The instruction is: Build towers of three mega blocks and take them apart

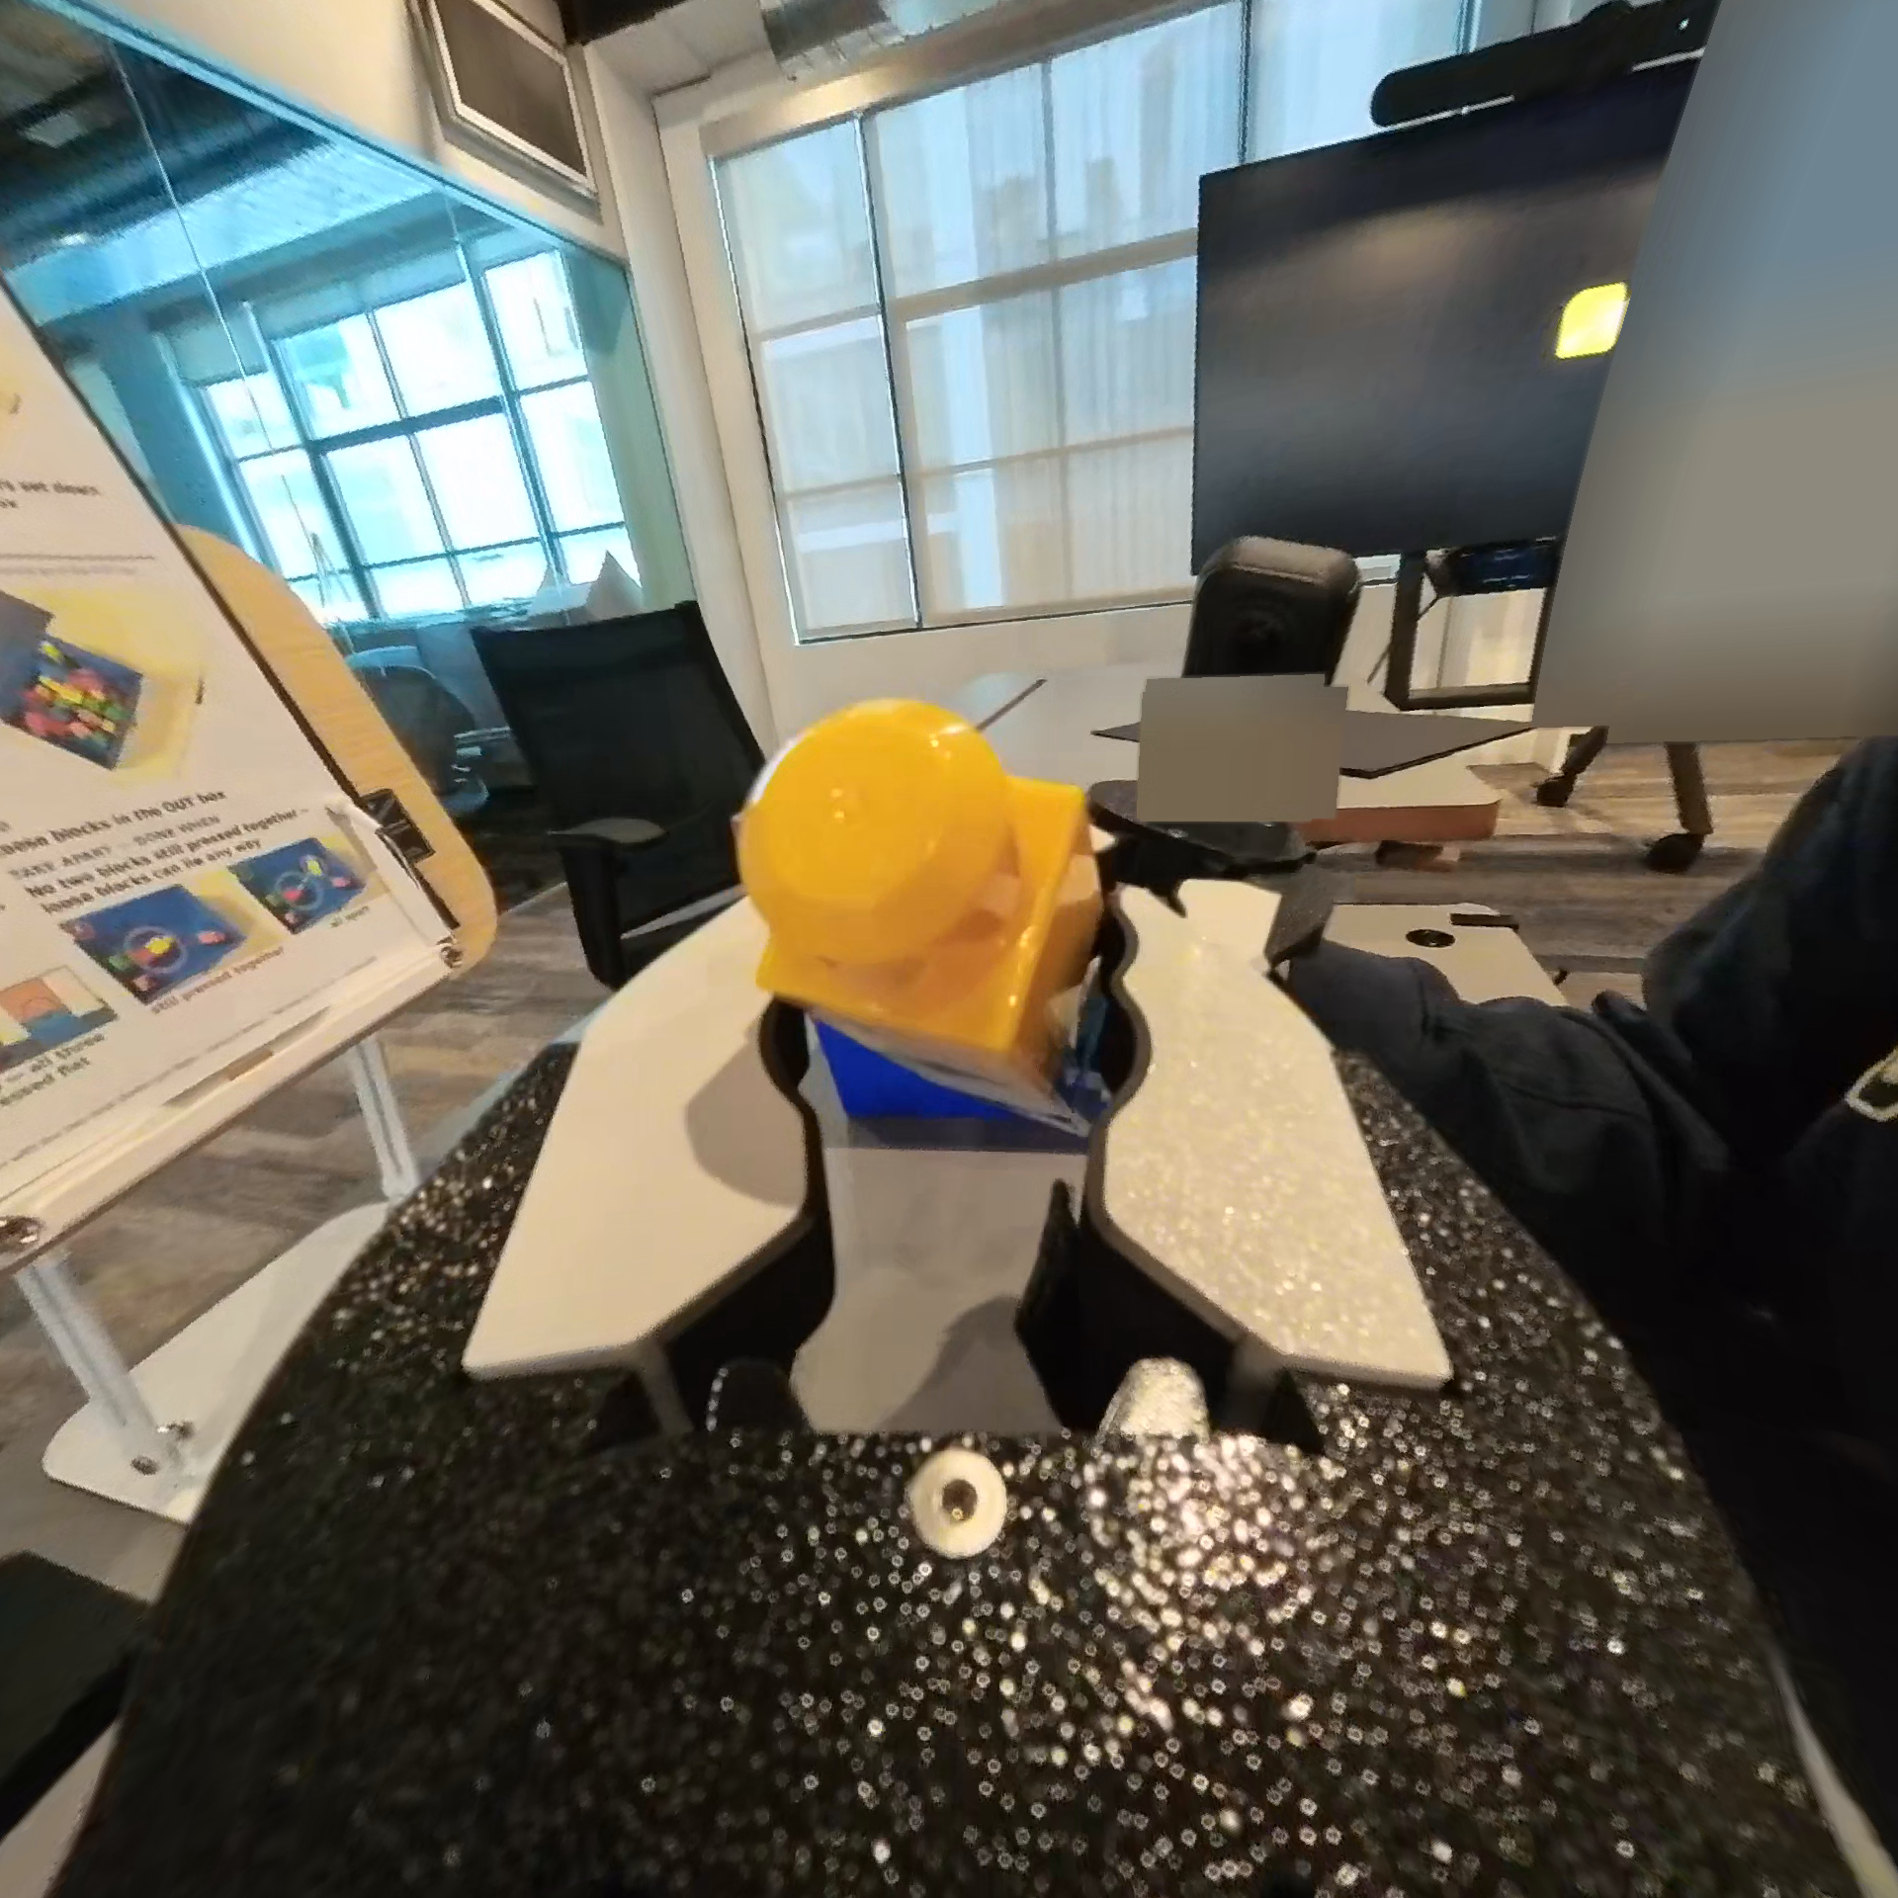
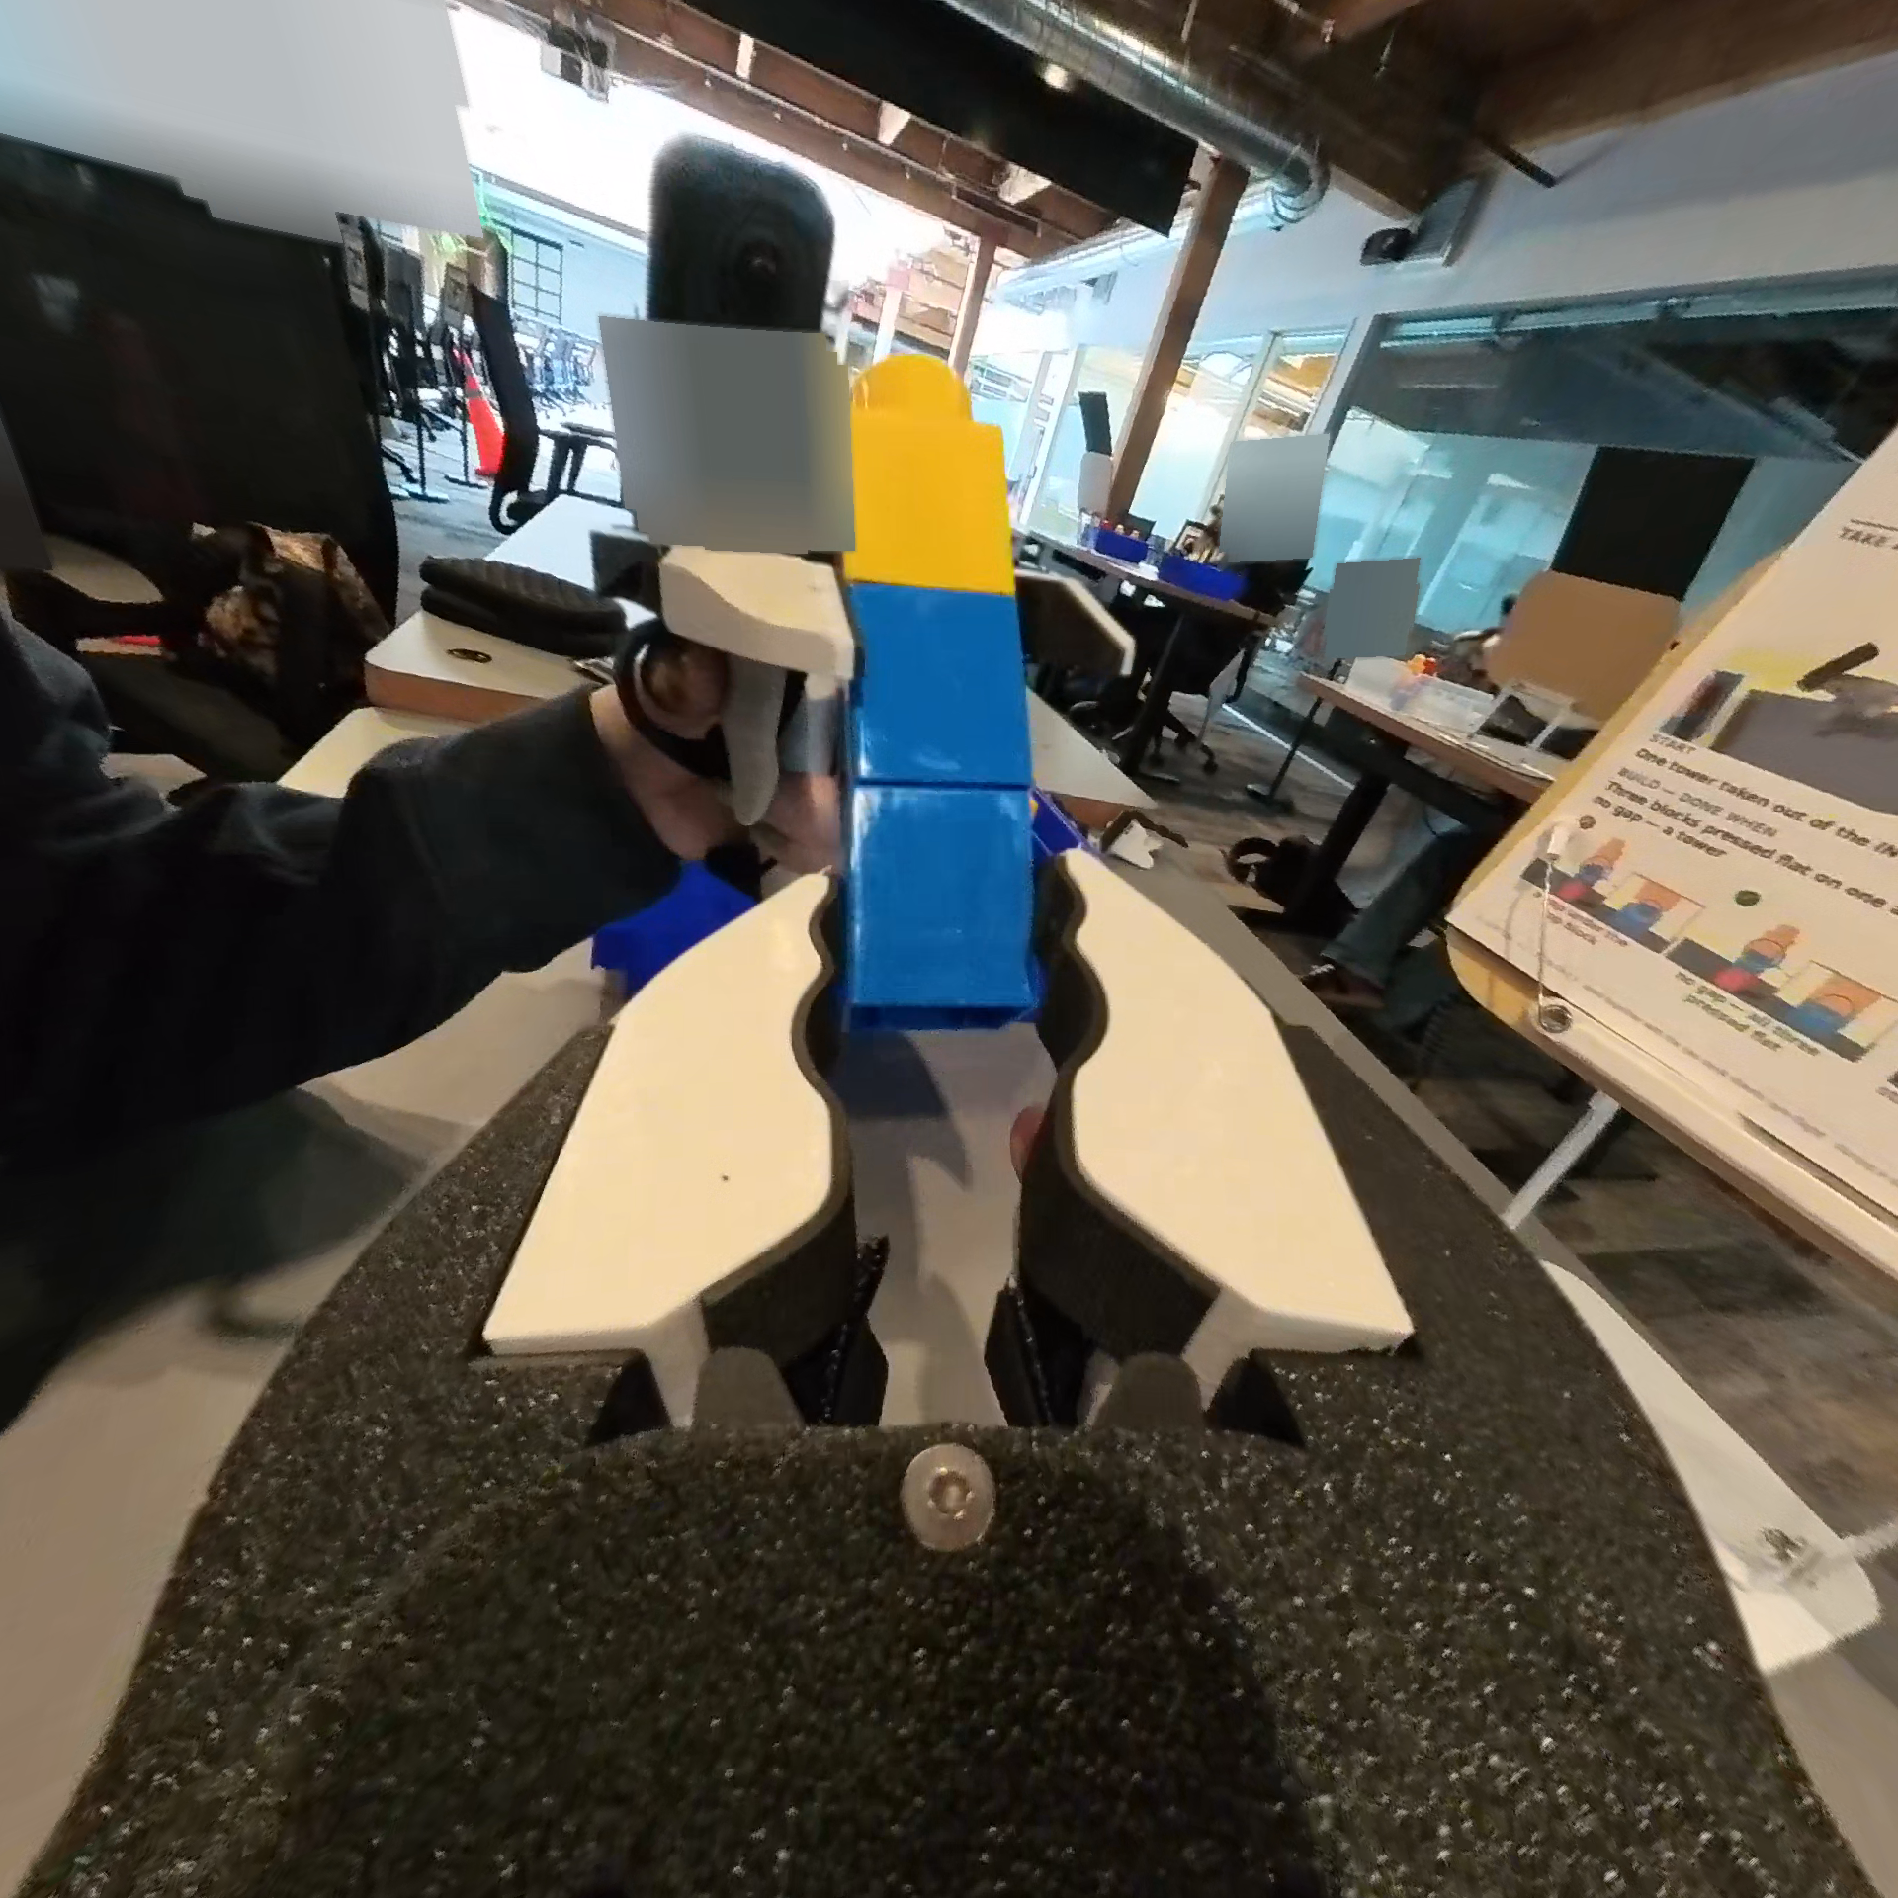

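evidently mid-air, the tower [image 2: 935, 719] spans both: right hand-held gripper [image 2: 940, 965] clamps the bottom blue block [image 2: 940, 894], left hand-held gripper [image 1: 950, 1027] clamps the middle blue block [image 1: 924, 1078] under the yellow block [image 1: 904, 883], likely braced for pulling apart.

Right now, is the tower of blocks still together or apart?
Together. The yellow block sits flush on two stacked blue blocks, no gaps; the right gripper and left gripper clamp it.

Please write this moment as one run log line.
tower: yellow on two blue, pressed together | right gripper: shut on bottom blue | left gripper: shut on middle blue | held in air
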`<state>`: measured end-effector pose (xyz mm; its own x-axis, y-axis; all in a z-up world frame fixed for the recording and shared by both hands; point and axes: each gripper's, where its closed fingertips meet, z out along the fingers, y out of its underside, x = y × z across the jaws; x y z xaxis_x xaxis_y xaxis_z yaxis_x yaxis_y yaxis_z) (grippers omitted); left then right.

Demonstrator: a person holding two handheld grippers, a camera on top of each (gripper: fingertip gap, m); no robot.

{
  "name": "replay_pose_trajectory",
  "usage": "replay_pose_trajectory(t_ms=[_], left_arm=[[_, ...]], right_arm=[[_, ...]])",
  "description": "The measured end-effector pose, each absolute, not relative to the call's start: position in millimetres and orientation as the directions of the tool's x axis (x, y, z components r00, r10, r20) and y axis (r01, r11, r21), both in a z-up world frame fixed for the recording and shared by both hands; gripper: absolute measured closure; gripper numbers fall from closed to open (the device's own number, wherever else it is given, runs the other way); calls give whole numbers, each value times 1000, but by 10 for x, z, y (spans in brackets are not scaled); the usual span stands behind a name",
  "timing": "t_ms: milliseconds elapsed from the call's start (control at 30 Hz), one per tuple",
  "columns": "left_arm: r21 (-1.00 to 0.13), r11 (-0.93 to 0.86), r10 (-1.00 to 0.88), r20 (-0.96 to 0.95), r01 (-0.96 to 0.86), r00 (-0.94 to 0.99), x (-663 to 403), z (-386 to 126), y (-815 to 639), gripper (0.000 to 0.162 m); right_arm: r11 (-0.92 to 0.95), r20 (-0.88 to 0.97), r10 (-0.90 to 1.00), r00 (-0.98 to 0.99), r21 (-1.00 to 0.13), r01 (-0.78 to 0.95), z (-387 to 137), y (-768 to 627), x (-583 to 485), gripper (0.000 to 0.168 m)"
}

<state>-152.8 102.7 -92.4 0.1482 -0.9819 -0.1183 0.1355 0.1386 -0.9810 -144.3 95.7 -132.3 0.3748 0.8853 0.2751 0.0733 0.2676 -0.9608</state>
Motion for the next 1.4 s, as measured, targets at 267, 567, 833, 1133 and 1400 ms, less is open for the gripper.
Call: replay_pose_trajectory(t_ms=[267, 567, 833, 1133, 1400], left_arm=[[-963, 227, -945, -183, 143, 270, -1494, -840, 1103, 115], [-933, 293, -793, -116, 207, 599, -1785, -651, 1477, 120], [-975, 159, -841, -51, 155, 539, -1870, -807, 1562, 119], [-993, 114, -900, -88, 36, 426, -1573, -1032, 1452, 119], [-989, 128, -931, -147, -77, 333, -1284, -1228, 1313, 119]], right_arm=[[225, 252, 856, 451, -968, 115, -1335, 1087, -1418, 133], [167, 305, 678, 668, -950, 264, -1463, 1476, -1228, 133], [-60, 543, 385, 747, -792, 607, -1556, 1640, -306, 133], [-828, 583, 88, 807, -408, 385, -2438, 949, 1990, 133], [-922, 364, 121, 924, -303, 240, -3015, 698, 2118, 125]])
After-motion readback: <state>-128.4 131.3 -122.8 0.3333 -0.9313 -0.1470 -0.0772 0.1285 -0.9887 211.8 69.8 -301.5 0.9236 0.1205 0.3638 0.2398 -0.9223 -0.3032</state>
